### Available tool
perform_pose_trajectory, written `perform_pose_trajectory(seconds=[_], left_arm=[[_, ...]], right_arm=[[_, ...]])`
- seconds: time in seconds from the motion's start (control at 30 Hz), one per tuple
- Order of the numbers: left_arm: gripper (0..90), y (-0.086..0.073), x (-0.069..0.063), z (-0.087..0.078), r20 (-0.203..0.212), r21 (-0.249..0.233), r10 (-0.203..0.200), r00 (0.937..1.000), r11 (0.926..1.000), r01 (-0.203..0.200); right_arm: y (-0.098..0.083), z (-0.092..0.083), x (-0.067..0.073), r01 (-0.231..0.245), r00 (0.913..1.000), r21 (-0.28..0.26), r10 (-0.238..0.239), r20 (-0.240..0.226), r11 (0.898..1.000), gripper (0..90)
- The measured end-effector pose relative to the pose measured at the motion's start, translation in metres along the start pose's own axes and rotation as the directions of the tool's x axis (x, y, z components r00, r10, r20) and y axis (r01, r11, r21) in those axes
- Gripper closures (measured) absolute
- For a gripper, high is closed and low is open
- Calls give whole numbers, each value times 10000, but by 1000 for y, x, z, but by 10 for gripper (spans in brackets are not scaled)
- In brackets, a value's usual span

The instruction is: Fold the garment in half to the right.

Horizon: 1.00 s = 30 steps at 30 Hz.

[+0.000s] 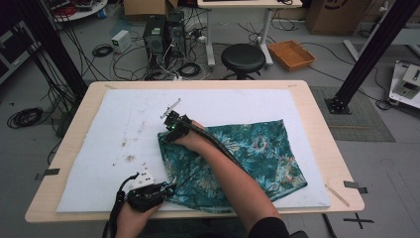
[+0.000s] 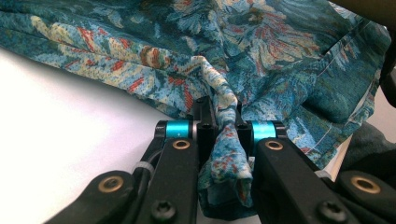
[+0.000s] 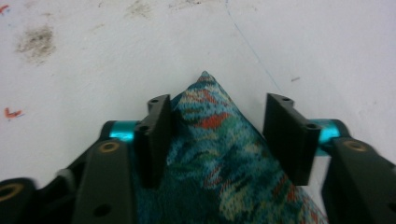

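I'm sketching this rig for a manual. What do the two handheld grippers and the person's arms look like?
Both the left gripper and the right gripper are black, with flat black jaws, shiny turquoise cylinders at the jaw bases, brass-ringed pivots and black screws. In the high view the left gripper carries a pale three-cornered plate and a black cable. A dark sleeve shows at the right arm.

The high view looks forward and down from above the near side of the table (image 1: pixel 317 124), taking in the whole white mat (image 1: pixel 124 124) and the floor beyond. The left gripper view sits low, right behind its tongs (image 2: pixel 223 126), pressed close to the cloth (image 2: pixel 280 60). The right gripper view tilts down over a cloth corner on the mat. All three share cloth and mat.
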<state>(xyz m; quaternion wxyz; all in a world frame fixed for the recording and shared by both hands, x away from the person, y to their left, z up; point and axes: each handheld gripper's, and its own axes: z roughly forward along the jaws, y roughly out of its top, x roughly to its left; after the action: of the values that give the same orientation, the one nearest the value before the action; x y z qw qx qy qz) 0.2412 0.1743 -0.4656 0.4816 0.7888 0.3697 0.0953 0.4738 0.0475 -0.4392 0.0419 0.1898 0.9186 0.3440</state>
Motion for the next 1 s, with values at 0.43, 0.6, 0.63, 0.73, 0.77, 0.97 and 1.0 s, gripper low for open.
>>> perform_pose_trajectory(seconds=[0.43, 0.6, 0.63, 0.73, 0.77, 0.97, 1.0], left_arm=[[850, 1, 0, 0, -1, 48, -77, 10000, 10000, 77], [854, 4, 2, -5, 75, 36, -134, 9999, 9999, 134], [855, 5, 2, -5, 92, -2, -142, 9999, 9999, 142], [855, 9, 1, -8, 178, -104, -96, 9998, 9999, 98], [854, 10, 0, -8, 264, -207, -140, 9996, 9997, 146], [854, 25, -7, -13, 593, -485, 125, 9982, 9988, -96], [854, 30, -8, -13, 675, -496, 204, 9975, 9986, -170]], right_arm=[[5, 1, 14, 619, 9980, 72, -620, 103, 9981, 854], [7, -1, 11, 359, 9994, -106, -359, -4, 9993, 868], [7, -2, 11, 334, 9994, -163, -334, 11, 9993, 868], [10, -11, 10, 245, 9997, -468, -248, -71, 9986, 868], [11, -15, 10, 298, 9995, -595, -303, -73, 9978, 868], [14, -37, 11, 510, 9985, -1096, -527, -127, 9927, 867], [14, -41, 11, 521, 9985, -1182, -537, -107, 9916, 868]])
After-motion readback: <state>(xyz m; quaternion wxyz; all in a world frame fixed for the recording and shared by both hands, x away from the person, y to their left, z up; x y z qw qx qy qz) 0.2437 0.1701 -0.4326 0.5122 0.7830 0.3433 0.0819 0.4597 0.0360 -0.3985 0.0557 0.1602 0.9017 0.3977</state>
